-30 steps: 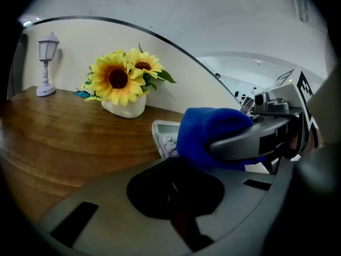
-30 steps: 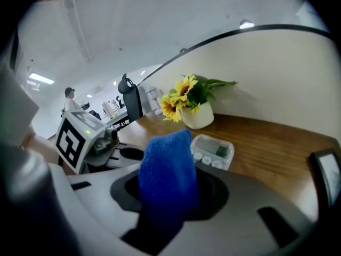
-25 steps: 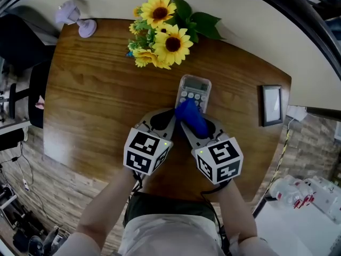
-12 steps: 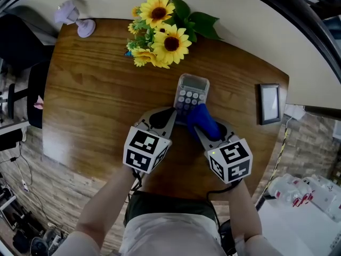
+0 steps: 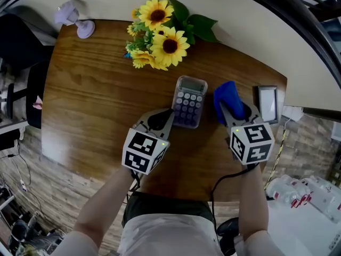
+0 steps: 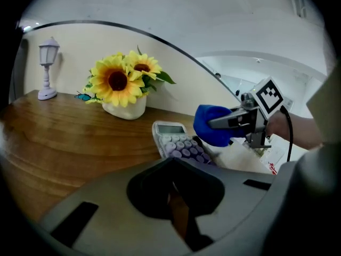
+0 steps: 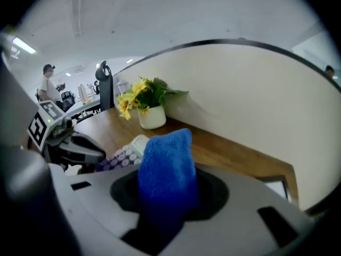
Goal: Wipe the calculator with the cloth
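Your right tongs [image 5: 228, 112] clamp the blue cloth [image 5: 226, 95] just right of the calculator [image 5: 189, 101]; your left tongs [image 5: 167, 117] sit closed and empty by its near corner.

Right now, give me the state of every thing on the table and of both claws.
Calculator: flat, keys up, uncovered.
Cloth: bunched, gripped in the right claw, off the calculator.
Right claw: shut on the cloth, right of the calculator.
Left claw: shut, empty, at the calculator's near left corner.
Sunflowers: upright.
Lamp: upright.
Frame: lying flat.
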Motion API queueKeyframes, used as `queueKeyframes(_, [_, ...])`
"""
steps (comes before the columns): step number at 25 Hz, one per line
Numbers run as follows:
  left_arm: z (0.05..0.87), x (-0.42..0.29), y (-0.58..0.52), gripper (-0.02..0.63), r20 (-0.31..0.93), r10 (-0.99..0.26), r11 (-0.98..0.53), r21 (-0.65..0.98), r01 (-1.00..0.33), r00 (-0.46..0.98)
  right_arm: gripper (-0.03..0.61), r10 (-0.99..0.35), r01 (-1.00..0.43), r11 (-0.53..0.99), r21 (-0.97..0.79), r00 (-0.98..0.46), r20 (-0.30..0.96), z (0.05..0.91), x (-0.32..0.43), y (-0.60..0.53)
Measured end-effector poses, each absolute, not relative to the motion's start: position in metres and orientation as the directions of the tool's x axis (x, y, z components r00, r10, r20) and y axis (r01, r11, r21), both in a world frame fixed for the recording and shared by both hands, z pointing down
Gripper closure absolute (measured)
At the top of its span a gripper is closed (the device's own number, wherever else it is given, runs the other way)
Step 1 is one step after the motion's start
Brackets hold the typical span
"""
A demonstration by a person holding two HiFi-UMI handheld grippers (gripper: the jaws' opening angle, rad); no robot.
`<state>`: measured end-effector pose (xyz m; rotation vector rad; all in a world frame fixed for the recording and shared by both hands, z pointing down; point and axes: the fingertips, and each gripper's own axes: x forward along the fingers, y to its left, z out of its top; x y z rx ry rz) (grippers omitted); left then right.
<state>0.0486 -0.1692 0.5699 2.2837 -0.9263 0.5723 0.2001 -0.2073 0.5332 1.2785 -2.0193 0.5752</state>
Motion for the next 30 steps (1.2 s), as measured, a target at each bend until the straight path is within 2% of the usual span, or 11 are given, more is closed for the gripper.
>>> queueKeyframes(4, [0.570,0.049,-0.170,0.612,0.581,-0.466,-0.575,0.375,-0.727,0.668,0.439,-0.665,-0.902,0.431,-0.020,-0.333,0.669,0.524,0.178,-0.249])
queueKeyframes(8, [0.571,0.049,-0.169,0.612,0.583,-0.458,-0.572,0.385,-0.724,0.671,0.437,-0.656,-0.895,0.438,-0.077,-0.377,0.654,0.532,0.153,-0.267])
queueKeyframes(14, [0.570,0.048,-0.170,0.612,0.579,-0.491,-0.556,0.367,-0.746,0.651,0.442,-0.551,-0.836,0.542,-0.087,-0.431,0.714,0.552,0.121,-0.244])
queueKeyframes(20, [0.570,0.048,-0.169,0.612,0.579,-0.531,-0.523,0.350,-0.777,0.619,0.443,-0.512,-0.823,0.556,-0.112,-0.446,0.734,0.553,0.113,-0.205])
queueKeyframes(25, [0.570,0.048,-0.170,0.612,0.581,-0.534,-0.517,0.351,-0.781,0.615,0.442,-0.426,-0.773,0.615,-0.157,-0.494,0.758,0.553,0.100,-0.160])
queueKeyframes(30, [0.570,0.048,-0.171,0.612,0.579,-0.537,-0.515,0.351,-0.782,0.614,0.442,-0.338,-0.746,0.588,-0.313,-0.578,0.743,0.553,0.090,-0.122])
